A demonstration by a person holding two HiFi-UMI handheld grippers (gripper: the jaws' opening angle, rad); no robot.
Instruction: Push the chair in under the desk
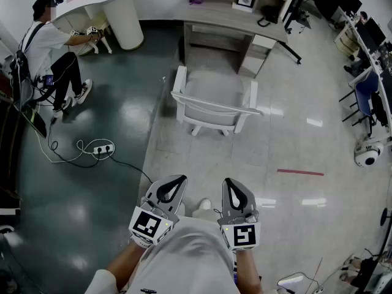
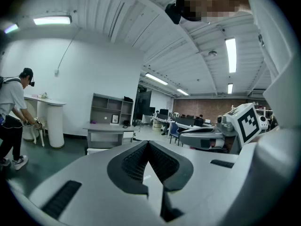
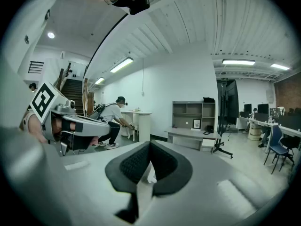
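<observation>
A white chair (image 1: pixel 215 101) with a grey seat stands on the pale floor, its back toward me, pulled out from the grey desk (image 1: pixel 236 22). The desk stands against the far wall with a shelf unit on it; it also shows as the desk (image 2: pixel 106 128) in the left gripper view and the desk (image 3: pixel 192 135) in the right gripper view. Both grippers are held near my body, well short of the chair. My left gripper (image 1: pixel 172 182) is shut with nothing in it. My right gripper (image 1: pixel 233 184) is shut and empty too.
A person (image 1: pixel 52 54) crouches at a white counter (image 1: pixel 113 5) at the far left. A power strip with cables (image 1: pixel 98 147) lies on the dark floor to the left. A red tape strip (image 1: pixel 300 172) marks the floor at right. Office chairs and desks (image 1: pixel 367 54) line the right side.
</observation>
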